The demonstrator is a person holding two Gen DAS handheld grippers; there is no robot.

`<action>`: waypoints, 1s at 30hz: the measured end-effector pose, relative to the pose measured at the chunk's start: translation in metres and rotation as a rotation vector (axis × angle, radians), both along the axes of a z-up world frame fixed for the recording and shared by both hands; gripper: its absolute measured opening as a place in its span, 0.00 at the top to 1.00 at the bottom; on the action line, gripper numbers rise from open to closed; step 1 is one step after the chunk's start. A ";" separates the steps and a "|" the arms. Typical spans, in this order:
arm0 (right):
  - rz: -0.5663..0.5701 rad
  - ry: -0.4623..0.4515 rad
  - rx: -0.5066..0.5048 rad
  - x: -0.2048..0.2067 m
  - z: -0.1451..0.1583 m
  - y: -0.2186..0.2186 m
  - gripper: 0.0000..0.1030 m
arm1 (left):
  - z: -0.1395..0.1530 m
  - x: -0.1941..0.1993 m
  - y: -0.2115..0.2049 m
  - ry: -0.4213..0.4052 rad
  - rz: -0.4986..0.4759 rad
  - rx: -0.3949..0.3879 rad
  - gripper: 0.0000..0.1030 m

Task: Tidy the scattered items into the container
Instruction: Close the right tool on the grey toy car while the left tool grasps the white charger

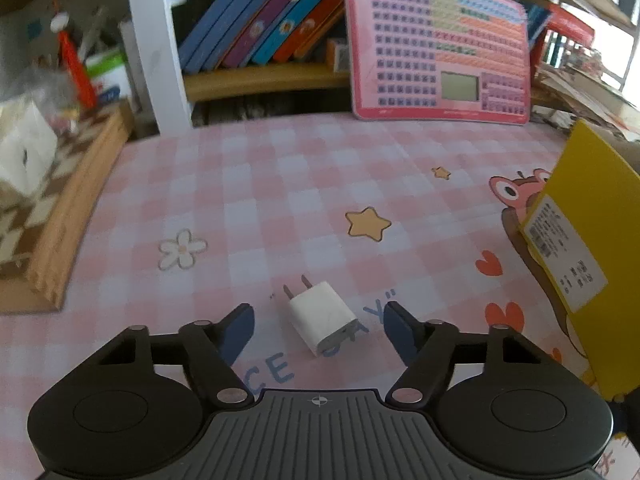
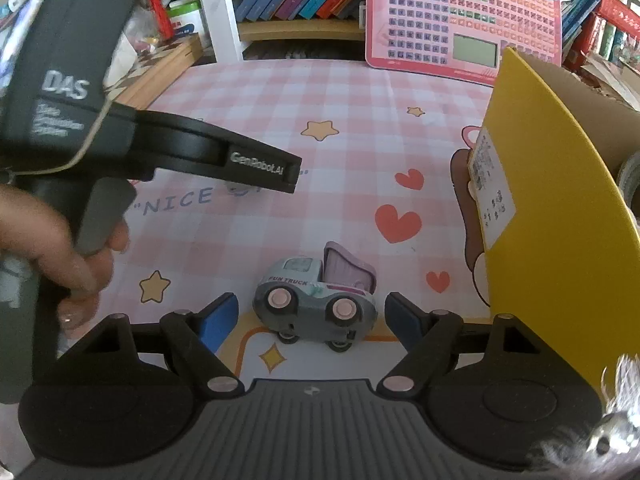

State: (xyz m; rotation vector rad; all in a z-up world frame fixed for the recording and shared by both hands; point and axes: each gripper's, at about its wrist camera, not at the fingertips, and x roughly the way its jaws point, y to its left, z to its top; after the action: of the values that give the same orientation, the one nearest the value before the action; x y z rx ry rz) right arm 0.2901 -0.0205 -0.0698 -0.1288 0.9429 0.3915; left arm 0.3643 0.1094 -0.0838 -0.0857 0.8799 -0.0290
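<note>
While my left gripper point(image 1: 319, 322) hangs low over the counter point(image 1: 280, 184), its fingers point(image 1: 240, 326) stand spread wide, with nothing pinched. The charger point(image 1: 322, 322) lies flat on the counter between the two fingertips, touching neither, its prongs pointing away from me. The yellow box point(image 1: 592, 240) stands to the right of my right-hand finger in this view.

My right gripper point(image 2: 308, 318) is likewise spread, holding nothing. The toy truck point(image 2: 316, 300) lies on its side between its fingers point(image 2: 218, 320), wheels facing me, clear of both pads. The yellow box point(image 2: 560, 220) rises just right of the right finger; a roll of tape point(image 2: 630, 180) shows inside it. My left gripper point(image 2: 256, 166) appears ahead and to the left.
</note>
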 end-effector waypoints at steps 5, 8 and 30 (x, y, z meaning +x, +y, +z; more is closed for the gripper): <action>-0.007 0.015 -0.004 0.003 -0.002 0.000 0.24 | -0.001 0.004 0.001 -0.005 0.007 -0.007 0.45; -0.018 0.021 -0.005 0.006 -0.003 -0.002 0.25 | -0.001 0.006 0.002 -0.011 0.009 0.004 0.56; 0.068 -0.002 -0.005 -0.006 0.003 0.001 0.38 | 0.022 -0.054 0.037 -0.013 0.039 -0.063 0.66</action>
State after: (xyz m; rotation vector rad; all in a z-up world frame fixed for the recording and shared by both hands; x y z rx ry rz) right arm 0.2845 -0.0198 -0.0668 -0.1661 0.9397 0.4517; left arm 0.3101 0.1460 -0.0618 -0.1616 0.8645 -0.0214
